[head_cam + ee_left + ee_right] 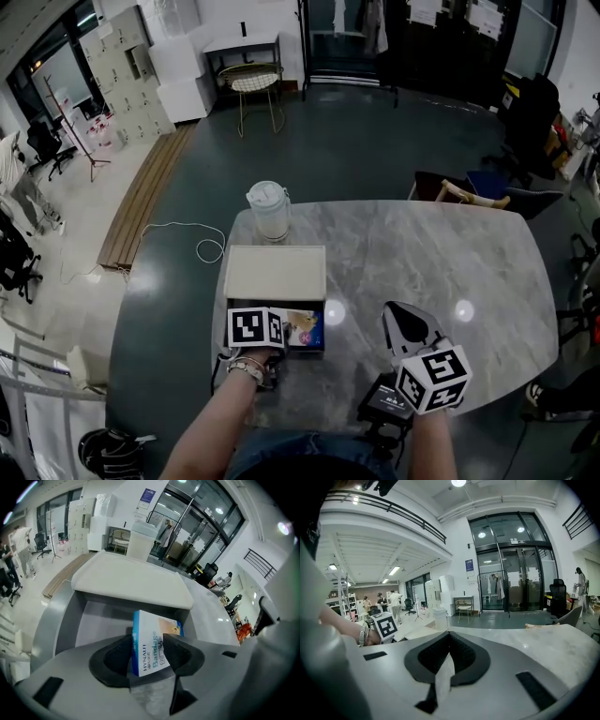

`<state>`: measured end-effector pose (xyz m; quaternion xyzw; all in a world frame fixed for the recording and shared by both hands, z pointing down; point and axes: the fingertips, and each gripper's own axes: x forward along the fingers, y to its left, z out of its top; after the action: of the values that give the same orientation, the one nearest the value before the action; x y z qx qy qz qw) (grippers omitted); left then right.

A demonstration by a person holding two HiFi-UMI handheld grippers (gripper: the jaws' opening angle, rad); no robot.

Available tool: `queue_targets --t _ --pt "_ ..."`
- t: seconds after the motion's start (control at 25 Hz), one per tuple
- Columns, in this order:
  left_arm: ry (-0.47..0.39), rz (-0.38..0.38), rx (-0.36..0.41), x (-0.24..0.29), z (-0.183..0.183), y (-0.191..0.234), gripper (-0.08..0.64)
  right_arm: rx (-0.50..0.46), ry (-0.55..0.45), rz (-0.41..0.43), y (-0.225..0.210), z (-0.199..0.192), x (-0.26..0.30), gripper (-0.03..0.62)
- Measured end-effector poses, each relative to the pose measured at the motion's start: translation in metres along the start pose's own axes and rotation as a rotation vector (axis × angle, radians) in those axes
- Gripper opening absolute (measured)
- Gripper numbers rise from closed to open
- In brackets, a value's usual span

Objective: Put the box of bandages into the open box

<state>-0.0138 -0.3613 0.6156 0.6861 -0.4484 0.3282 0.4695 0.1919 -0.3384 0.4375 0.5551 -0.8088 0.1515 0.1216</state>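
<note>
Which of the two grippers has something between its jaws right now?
The left gripper: the blue bandage box stands between its jaws, in the open box. The right gripper has its jaws together, with nothing between them.

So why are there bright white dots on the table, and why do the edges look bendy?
Head view: the dots are light glare on the shiny table. Left gripper view and right gripper view: a wide lens bends lines, corners go black.
</note>
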Motion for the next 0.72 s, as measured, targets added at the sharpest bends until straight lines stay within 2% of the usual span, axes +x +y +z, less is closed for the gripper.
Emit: queue_targets --t 0.08,0.16,0.28,0.52,0.72 --pt "0.017 0.001 0.031 0.004 -0.001 -0.004 0.277 0.002 -0.007 -0.004 -0.002 0.003 -0.001 0.025" --pt "0.015 0.015 0.048 0.006 0.0 -0.006 0.307 0.0 -0.011 -0.009 -0.004 0.005 -0.002 0.025" --pt "-0.01 0.028 0.034 0.005 0.002 -0.005 0.312 -0.001 -0.015 -0.018 -0.008 0.006 -0.006 0.025" --pt "-0.05 0.005 -0.002 -0.004 0.009 0.0 0.33 0.001 -0.031 -0.046 -0.017 0.012 -0.013 0.025" --pt "-0.152 -0.022 -0.037 -0.029 0.025 0.005 0.333 -0.011 -0.063 -0.05 -0.016 0.024 -0.015 0.025"
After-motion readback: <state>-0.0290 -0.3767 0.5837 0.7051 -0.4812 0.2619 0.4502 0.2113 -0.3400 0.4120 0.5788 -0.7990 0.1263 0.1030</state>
